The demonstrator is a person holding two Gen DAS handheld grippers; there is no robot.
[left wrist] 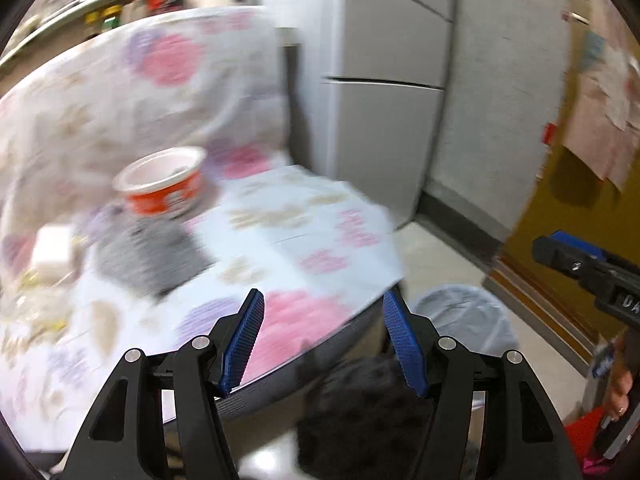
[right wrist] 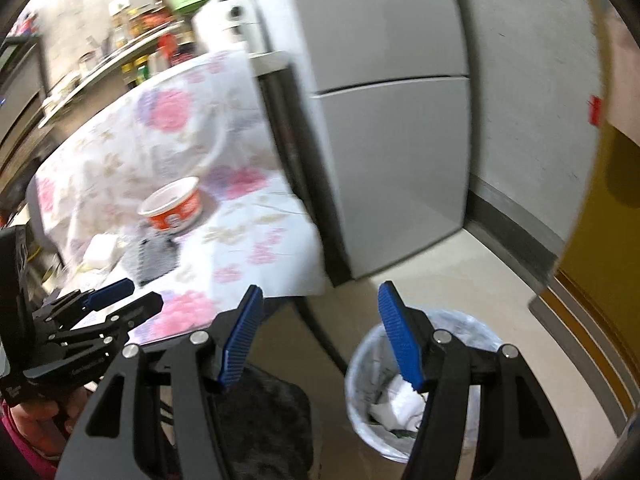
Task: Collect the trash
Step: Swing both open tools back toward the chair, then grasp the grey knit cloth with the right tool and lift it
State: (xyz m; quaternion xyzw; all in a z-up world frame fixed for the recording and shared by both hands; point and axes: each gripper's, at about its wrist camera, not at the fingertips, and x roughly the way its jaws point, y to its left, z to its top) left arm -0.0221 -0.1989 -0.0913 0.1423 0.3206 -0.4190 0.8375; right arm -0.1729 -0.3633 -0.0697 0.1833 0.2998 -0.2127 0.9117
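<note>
Trash still on the tabletop (left wrist: 328, 240), left wrist view: an orange-and-white paper bowl (left wrist: 162, 188) stands upright toward the far left, a grey crumpled piece (left wrist: 148, 256) lies just in front of it, touching or nearly so, and a white block (left wrist: 54, 250) sits to the left of that. All are blurred. A floral cloth covers the surface and hangs over its near edge. Left tongs (left wrist: 324, 340) stand wide apart with nothing between the blue pads, over the near rim of the cloth. Beyond that rim, lower right, a lined trash bin (left wrist: 468, 320) stands on the floor. Right tongs (left wrist: 576, 264) enter at the right border, seen side-on; their state is not readable from here. A grey refrigerator (left wrist: 384, 80) stands behind.

Right wrist view: right tongs (right wrist: 320, 336) are spread, empty, and hang above the floor beside the bin (right wrist: 360, 364), whose liner holds white crumpled paper (right wrist: 400, 404). Left tongs (right wrist: 120, 300) appear at the left, over the near corner of the cloth. Bowl (right wrist: 172, 204), grey piece (right wrist: 154, 256) and white block (right wrist: 100, 252) remain on the cloth, far left. A dark stool seat (right wrist: 260, 412) sits between the tongs and the bin.
</note>
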